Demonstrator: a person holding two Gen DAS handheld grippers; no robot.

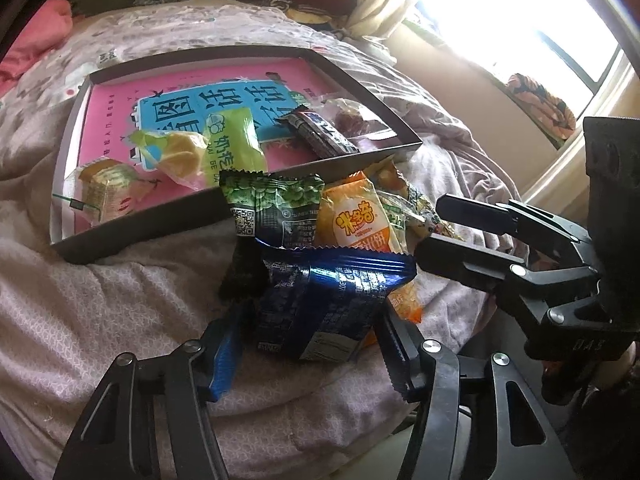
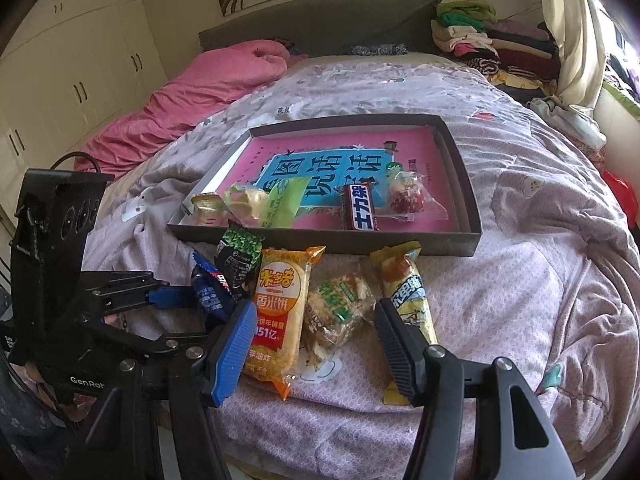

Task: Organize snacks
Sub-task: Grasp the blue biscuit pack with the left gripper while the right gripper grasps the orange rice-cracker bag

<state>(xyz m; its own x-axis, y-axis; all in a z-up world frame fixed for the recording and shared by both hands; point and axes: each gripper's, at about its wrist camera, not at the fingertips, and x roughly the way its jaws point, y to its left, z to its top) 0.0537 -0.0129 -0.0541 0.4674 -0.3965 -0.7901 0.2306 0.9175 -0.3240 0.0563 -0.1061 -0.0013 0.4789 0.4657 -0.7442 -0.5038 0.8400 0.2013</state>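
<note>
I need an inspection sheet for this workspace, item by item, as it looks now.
Surface: quilt on a bed, wrinkled.
Job's things: grey box holds chocolate bar and other snacks; orange packet, green packet, clear packet and yellow packet lie before it.
Clutter: folded clothes, pink blanket.
Grippers: left gripper seems closed on blue packet; right gripper open above the loose snacks.
Cables: black cable behind left gripper.
Surroundings: wardrobe, bright window.

- Orange-yellow plastic snack packet [image 2: 280, 316]: "米多奇", "香米饼", "151亿".
- Brown chocolate bar wrapper [image 2: 359, 208]: "士力架".
- Pink-and-blue printed sheet [image 2: 320, 168] lining the grey cardboard tray [image 2: 460, 246]: "说话".
- Black housing of the left claw [image 2: 84, 380]: "GenRob", cut off.
- Black housing of the right claw [image 1: 587, 346]: "DAS".
</note>
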